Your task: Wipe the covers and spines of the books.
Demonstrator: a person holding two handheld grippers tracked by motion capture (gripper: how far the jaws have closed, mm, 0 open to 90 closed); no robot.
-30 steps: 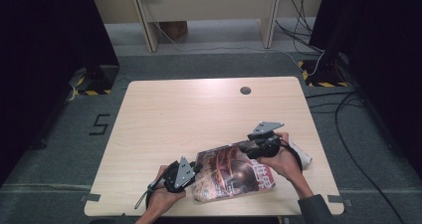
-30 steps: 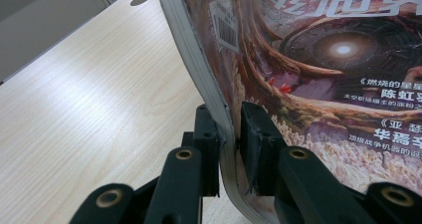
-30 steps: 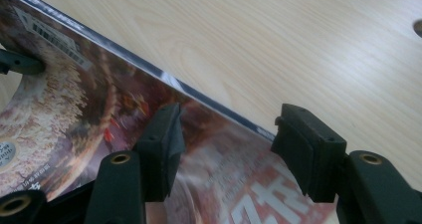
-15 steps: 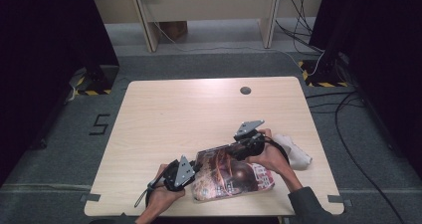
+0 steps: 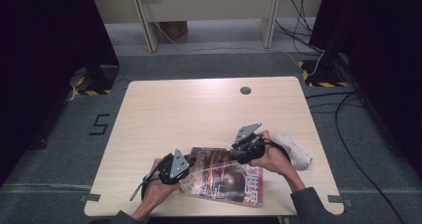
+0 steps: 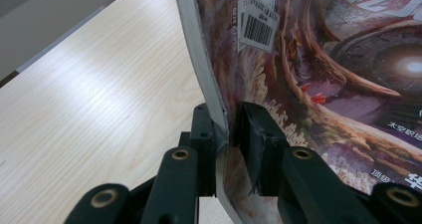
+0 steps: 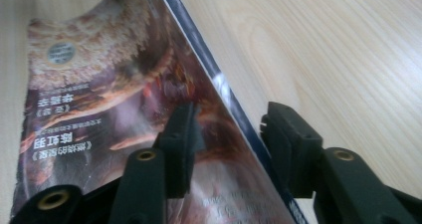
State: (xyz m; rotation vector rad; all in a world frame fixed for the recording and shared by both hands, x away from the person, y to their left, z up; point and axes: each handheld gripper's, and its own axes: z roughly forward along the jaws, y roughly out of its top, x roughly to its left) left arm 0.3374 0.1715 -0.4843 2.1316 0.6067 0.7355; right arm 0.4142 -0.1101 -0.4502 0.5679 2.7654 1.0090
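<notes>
— Near the front edge of the table [image 5: 164, 104], what is the left gripper [image 5: 185, 165] doing?

— Its jaws are nearly together and pinch the magazine [image 5: 226, 174] at one edge. From the left gripper view the two black pads [image 6: 256, 134] press on either side of the sheaf of pages, with no gap visible.

— And the right gripper [image 5: 238, 153]?

— It stands at the magazine's far edge, jaws partly apart. They have just been closing. In the right gripper view the blue spine edge of the magazine [image 7: 149, 99] runs between them; one finger [image 7: 181, 134] lies against the cover, while the other stands off over bare wood, so no firm pinch is seen yet.

— How does the magazine itself look?

— Glossy and flexible. It lies on the table's front part between the two hands, its cover bowed upward where the left gripper lifts it. The cover is dark, reddish-brown and purple, with white characters and a barcode label [image 6: 258, 22] on a white patch.

— Anything else on the table?

— A crumpled white cloth [image 5: 294, 150] lies just beside the person's right hand [image 5: 274, 158]. The tabletop is pale wood grain, smooth, with a round dark hole [image 5: 245, 90] near its far edge.
</notes>
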